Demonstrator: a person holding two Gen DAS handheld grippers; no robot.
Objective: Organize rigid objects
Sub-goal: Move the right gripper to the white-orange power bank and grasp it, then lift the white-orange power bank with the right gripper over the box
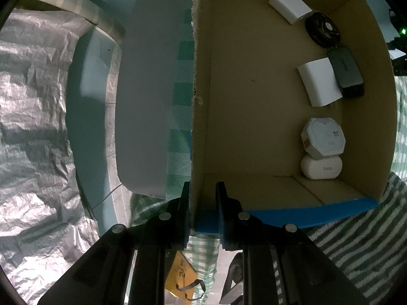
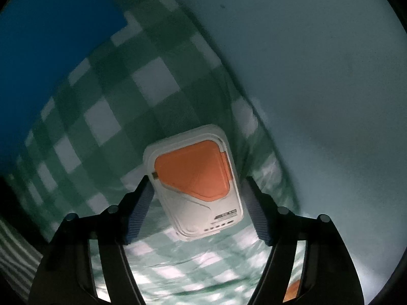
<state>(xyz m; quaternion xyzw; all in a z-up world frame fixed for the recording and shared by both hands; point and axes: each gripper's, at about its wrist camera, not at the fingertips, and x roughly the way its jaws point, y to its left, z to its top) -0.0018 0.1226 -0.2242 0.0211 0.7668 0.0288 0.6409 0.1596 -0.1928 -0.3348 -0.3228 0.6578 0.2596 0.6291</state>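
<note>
Your left gripper [image 1: 202,212] has its jaws closed on the near wall of the cardboard box [image 1: 203,127], one finger outside and one inside, pinching the blue-taped rim. You appear to be steadying the box while the other hand fetches. Along the box's right wall several things already lie in a row: a white block [image 1: 290,5], a black round item [image 1: 322,29], a dark grey case [image 1: 346,72], a second white block [image 1: 320,81], an octagonal white package [image 1: 323,139] and a rounded white case [image 1: 321,168] touching it. The left part of the box floor is bare.

Your right gripper [image 2: 197,203] hangs over the green checked cloth [image 2: 106,117] with its jaws spread wide on either side of the white and orange device [image 2: 195,180]. Neither pad [image 2: 138,216] clearly touches it, so it looks not yet gripped; whether it lies flat on the cloth is hard to tell through the blur.

The step in hand, as I judge it, is picking up this device. Next, centre the jaws on its long sides, close firmly, then carry it to the bare floor of the box.
</note>
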